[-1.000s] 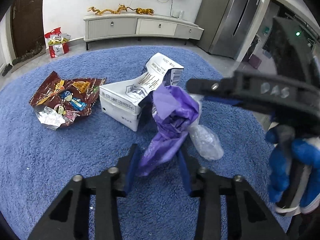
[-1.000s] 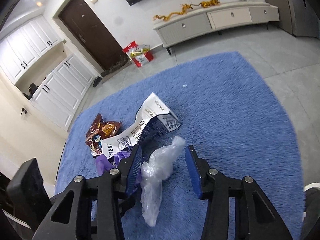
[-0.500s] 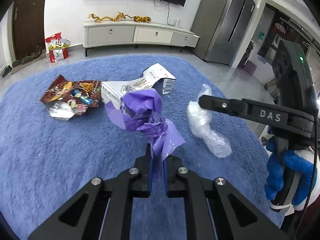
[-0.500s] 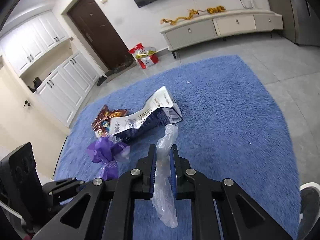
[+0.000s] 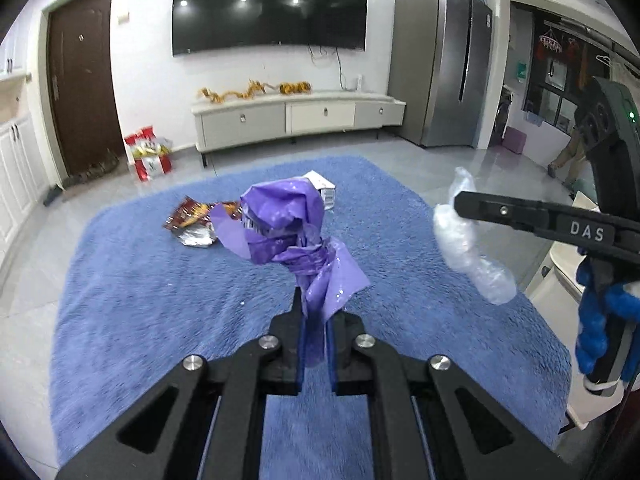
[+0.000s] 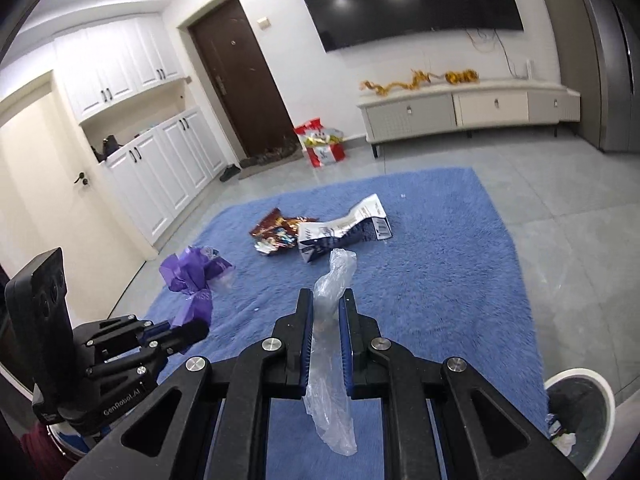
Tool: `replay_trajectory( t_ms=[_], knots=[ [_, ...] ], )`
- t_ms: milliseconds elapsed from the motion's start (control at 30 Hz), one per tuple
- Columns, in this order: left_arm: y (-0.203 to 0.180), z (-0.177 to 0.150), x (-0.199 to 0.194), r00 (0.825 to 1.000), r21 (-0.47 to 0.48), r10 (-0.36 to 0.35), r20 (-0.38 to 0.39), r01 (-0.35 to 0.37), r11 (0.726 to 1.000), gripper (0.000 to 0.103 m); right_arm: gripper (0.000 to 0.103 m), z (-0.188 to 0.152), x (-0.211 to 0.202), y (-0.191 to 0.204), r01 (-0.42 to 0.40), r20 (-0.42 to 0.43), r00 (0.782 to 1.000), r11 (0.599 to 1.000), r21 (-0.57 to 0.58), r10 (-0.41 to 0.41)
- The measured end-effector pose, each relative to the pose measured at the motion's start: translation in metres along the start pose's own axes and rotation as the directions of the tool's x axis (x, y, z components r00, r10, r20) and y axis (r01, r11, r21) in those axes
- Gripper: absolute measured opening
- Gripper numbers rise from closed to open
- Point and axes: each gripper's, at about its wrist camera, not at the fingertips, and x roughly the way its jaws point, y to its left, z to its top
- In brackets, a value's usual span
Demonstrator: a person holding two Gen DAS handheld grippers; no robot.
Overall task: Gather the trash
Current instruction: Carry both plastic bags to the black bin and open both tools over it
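left gripper (image 5: pixel 315 320) clamped on purple bag (image 5: pixel 286 224) | right gripper (image 6: pixel 326 320) clamped on clear wrapper (image 6: pixel 332 320) | carry both level to bin (image 6: pixel 580 416), keep squeeze firm

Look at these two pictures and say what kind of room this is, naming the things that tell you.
Most likely a home living room: a large wall-mounted television hangs above a long low cabinet, and a blue rug covers part of the tiled floor. A tall refrigerator stands to one side.

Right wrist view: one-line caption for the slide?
Right gripper shut on clear plastic wrap, lifted above blue rug; snack wrapper and carton remain there.
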Motion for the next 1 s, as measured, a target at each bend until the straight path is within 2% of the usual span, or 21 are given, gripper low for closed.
replay_trajectory(
  t_ms=[200,400,633,1000],
  knots=[
    [-0.006,-0.008,-0.041,0.998,-0.007,0.030,0.061,-0.029,1.000,0.008,0.012,-0.009,-0.040,0.018,0.015,0.040,0.999,0.999,-0.029,-0.013],
    [-0.002,-0.016,-0.075,0.993,-0.021,0.050,0.111,-0.048,0.999,0.008,0.012,-0.017,-0.057,0.035,0.040,0.054,0.998,0.997,-0.064,-0.037],
    [-0.002,-0.024,-0.095,0.986,-0.013,0.073,0.149,-0.071,0.997,0.008,0.012,-0.025,-0.059,0.045,0.063,0.039,0.997,0.995,-0.083,-0.060],
    [-0.004,-0.029,-0.093,0.984,-0.009,0.097,0.148,-0.096,0.995,0.008,0.012,-0.033,-0.056,0.044,0.063,0.027,0.998,0.995,-0.082,-0.061]
  ],
)
